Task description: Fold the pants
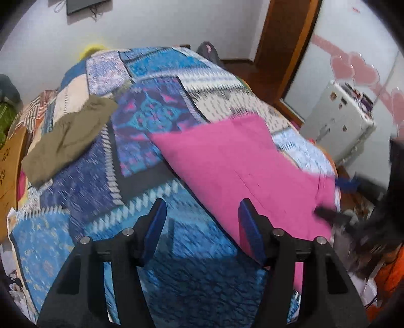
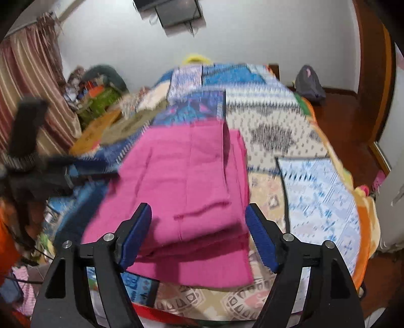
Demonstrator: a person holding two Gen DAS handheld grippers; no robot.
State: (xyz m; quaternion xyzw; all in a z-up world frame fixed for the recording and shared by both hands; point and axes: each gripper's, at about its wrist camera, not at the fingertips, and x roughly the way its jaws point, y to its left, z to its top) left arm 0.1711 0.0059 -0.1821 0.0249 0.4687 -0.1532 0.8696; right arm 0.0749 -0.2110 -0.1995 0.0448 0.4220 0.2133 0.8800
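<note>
The pink pants (image 2: 192, 181) lie folded on the bed (image 2: 315, 176), over its patchwork quilt, with their near folded end close to the bed's near edge and their length running up toward the far end; in the right wrist view the layers are stacked, a darker fold showing along the near end. In the left wrist view the pants (image 1: 242, 171) stretch slantwise toward the bed's right edge. The right gripper (image 2: 199, 232) hovers over the near end of the pants with its blue-padded fingers (image 2: 260, 242) spread wide, one on either side of the cloth and nothing clamped between them; whether the pads touch the fabric cannot be told through the blur. The left gripper (image 1: 202, 227) is likewise wide open and empty, above the blue quilt beside the pants' left edge, its right finger overlapping the pink cloth in the view. An olive-green garment (image 1: 68, 138) lies crumpled near the bed's left edge, well apart from the pants. A grey bag (image 2: 309, 83) sits on the wooden floor past the bed's far right corner, and a dark screen (image 2: 176, 12) hangs on the white wall beyond.
</note>
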